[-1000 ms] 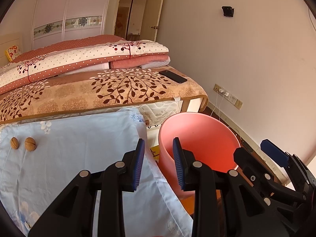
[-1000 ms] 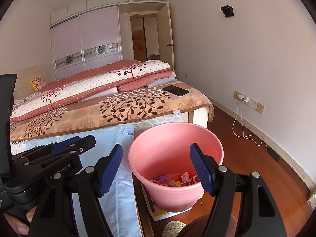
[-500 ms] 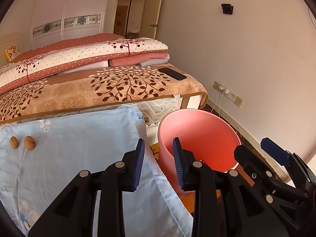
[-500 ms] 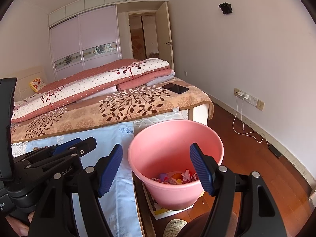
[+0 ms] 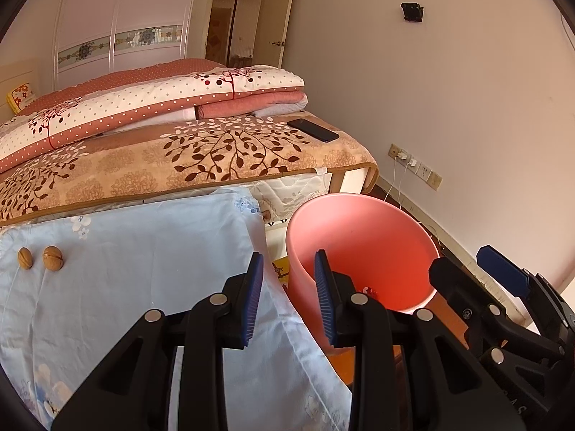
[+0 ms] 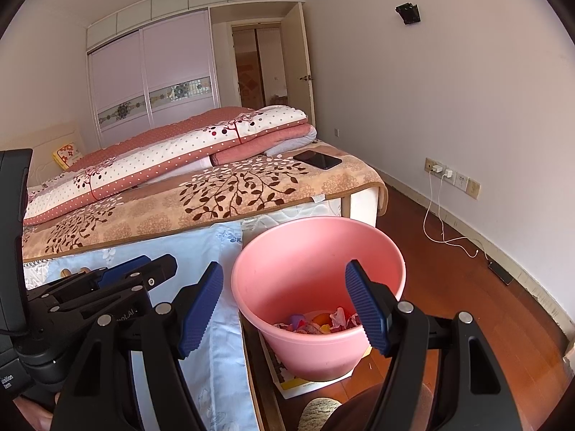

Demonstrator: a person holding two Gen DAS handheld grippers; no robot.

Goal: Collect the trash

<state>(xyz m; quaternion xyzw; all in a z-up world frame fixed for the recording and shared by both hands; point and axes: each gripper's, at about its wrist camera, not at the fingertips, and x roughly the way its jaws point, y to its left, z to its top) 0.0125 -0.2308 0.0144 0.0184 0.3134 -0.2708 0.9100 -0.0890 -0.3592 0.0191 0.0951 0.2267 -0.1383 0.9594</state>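
Standing on the floor just ahead of both grippers, the pink bucket (image 6: pixel 318 287) held the collected trash (image 6: pixel 320 321): a small heap of crumpled coloured scraps lay at its bottom, seen between the blue pads of the right gripper (image 6: pixel 287 307). That gripper was released, its jaws spread wide with nothing between them, and the bucket's opening sat in the gap. The left gripper (image 5: pixel 289 296) was released too, its jaws apart but closer together, and empty; the left wall of the bucket (image 5: pixel 359 248) rose just behind its right pad. To the left of this gripper and further ahead, two walnuts (image 5: pixel 39 258) lay side by side on the light blue cloth (image 5: pixel 143 258), well apart from the bucket. The cloth covered the surface below the left gripper and reached to the bucket's side. Under the bucket a printed paper (image 6: pixel 298 382) lay on the wooden floor (image 6: pixel 463 287). Beyond the cloth, the bed (image 6: pixel 215 197) carried a leaf-patterned blanket, a folded quilt and a black phone (image 6: pixel 317 160) near its right corner. To the right, a white cable (image 6: pixel 436 212) hung from a wall socket down to the floor.
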